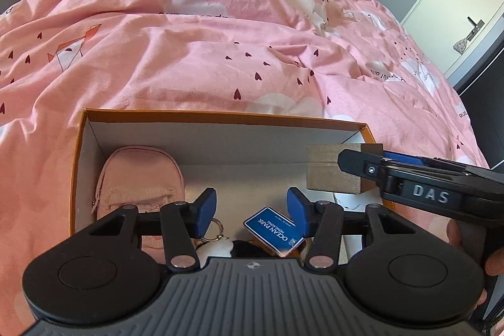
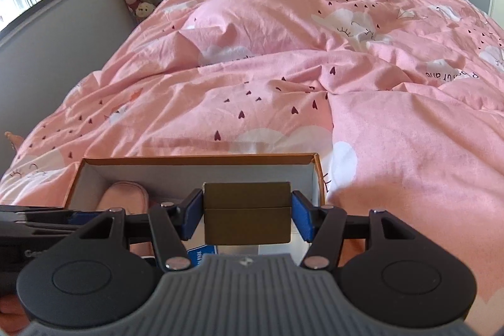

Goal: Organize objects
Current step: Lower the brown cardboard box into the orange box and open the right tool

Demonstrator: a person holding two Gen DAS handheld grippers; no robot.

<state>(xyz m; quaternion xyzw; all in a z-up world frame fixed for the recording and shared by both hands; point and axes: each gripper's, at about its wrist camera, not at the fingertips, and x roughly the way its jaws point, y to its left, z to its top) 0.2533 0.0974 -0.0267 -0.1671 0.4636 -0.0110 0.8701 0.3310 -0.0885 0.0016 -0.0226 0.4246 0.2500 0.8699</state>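
Right hand-held gripper (image 2: 247, 216) clamps a brown block (image 2: 246, 212); left hand-held gripper (image 1: 251, 211) spread apart, holding nothing.

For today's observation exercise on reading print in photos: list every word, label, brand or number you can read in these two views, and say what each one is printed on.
"OCEAN PARK", upside down, on the blue tag lying in the orange box.
Smaller print under it on that tag: too small to read.
"DAS" on the right gripper body, which holds the brown box.
Script on the pink duvet, upside down and creased: not readable.
Partly hidden lettering on the left gripper body: not readable.
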